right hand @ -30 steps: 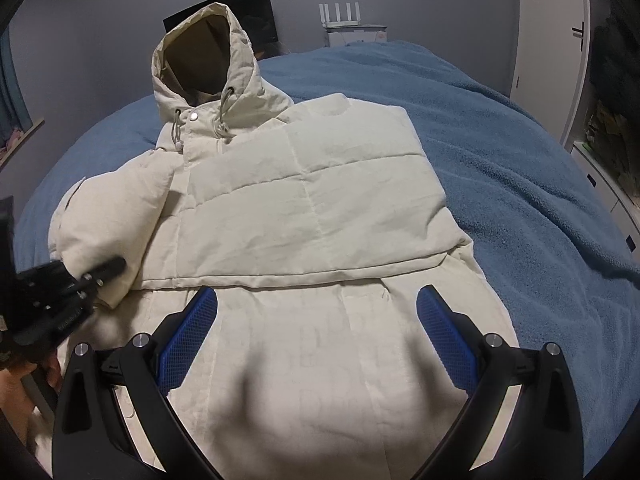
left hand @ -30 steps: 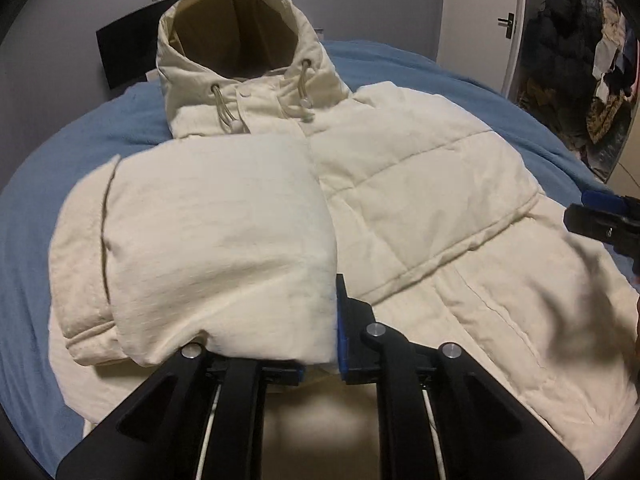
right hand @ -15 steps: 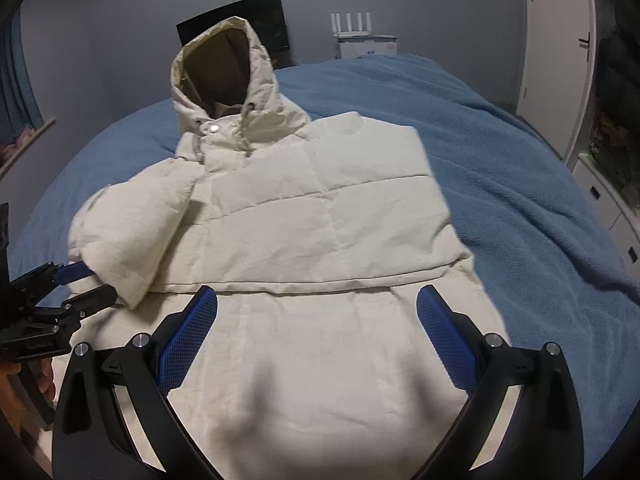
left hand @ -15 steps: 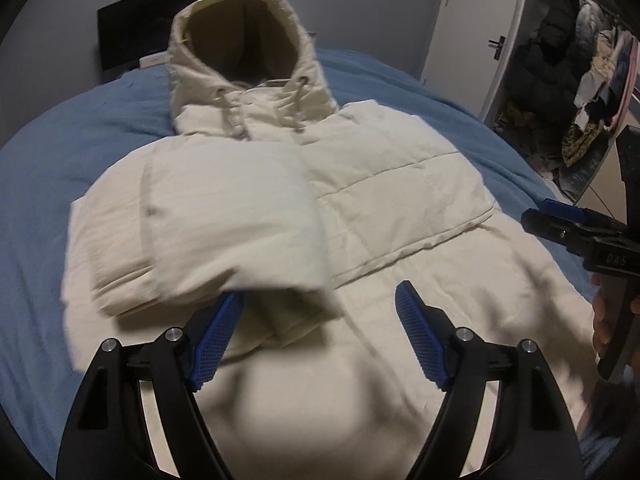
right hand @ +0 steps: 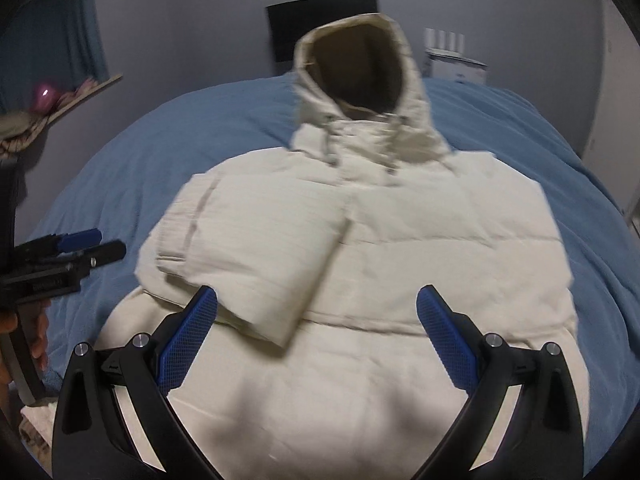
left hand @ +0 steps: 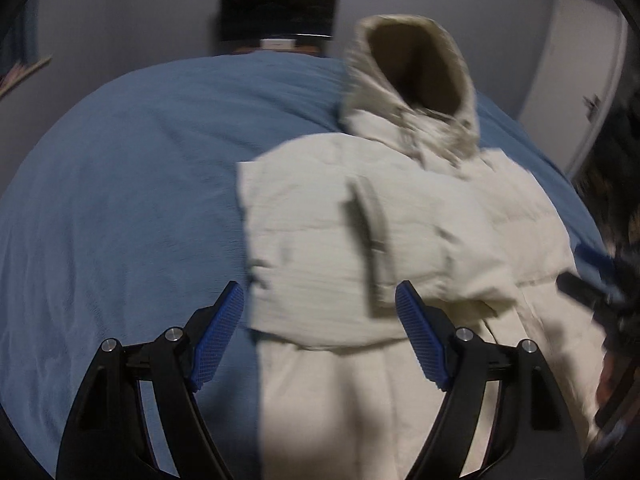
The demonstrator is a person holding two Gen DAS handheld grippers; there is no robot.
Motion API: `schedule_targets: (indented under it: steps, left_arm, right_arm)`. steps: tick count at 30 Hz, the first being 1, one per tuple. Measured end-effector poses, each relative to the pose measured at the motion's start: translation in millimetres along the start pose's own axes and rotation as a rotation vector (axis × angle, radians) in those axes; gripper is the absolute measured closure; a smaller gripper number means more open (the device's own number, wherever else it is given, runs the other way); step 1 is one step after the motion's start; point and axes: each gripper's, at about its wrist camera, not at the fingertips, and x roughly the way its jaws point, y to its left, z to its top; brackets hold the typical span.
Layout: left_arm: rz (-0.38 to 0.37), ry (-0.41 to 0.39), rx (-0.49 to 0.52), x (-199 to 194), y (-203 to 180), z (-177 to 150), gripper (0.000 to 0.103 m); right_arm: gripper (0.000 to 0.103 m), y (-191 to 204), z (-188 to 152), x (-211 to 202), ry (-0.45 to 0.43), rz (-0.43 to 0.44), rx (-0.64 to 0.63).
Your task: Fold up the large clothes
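Observation:
A cream hooded puffer jacket (right hand: 400,248) lies face up on the blue bed (right hand: 160,152), its hood (right hand: 360,72) standing up at the far end. One sleeve (right hand: 256,256) is folded across the chest. My right gripper (right hand: 318,336) hovers open above the jacket's lower front, with nothing between its blue pads (right hand: 188,340). In the left wrist view, my left gripper (left hand: 320,332) hangs open over the jacket's (left hand: 360,260) left edge, holding nothing. Each gripper shows in the other's view: the left gripper (right hand: 68,252) over the bedcover, the right gripper (left hand: 592,280) blurred.
A black screen (right hand: 320,28) hangs on the grey wall behind the bed. A white box with antennas (right hand: 452,60) stands at the far right. A shelf with a pink object (right hand: 44,96) is on the left. A white door (left hand: 572,64) and dark clothes are on the right.
My left gripper let go of the folded sleeve, opened wide and pulled away to the left. My right gripper, open throughout, also shifted left, toward the jacket's middle.

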Motion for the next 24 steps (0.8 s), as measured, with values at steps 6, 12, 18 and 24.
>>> schedule_targets:
  steps: [6,12,18,24]
  left_arm:
    - [0.058,0.012,-0.084,8,32,5,0.028]
    - [0.089,0.044,-0.135,20,48,5,0.028]
    - [0.094,0.077,-0.185,31,57,3,0.028]
    - [0.090,0.071,-0.192,30,58,5,0.028]
  right_arm:
    - [0.007,33,5,35,0.029,-0.046,-0.097]
    - [0.007,57,-4,53,0.024,-0.109,-0.202]
    - [0.007,77,-4,63,-0.014,-0.156,-0.289]
    - [0.007,112,-8,60,-0.079,-0.200,-0.460]
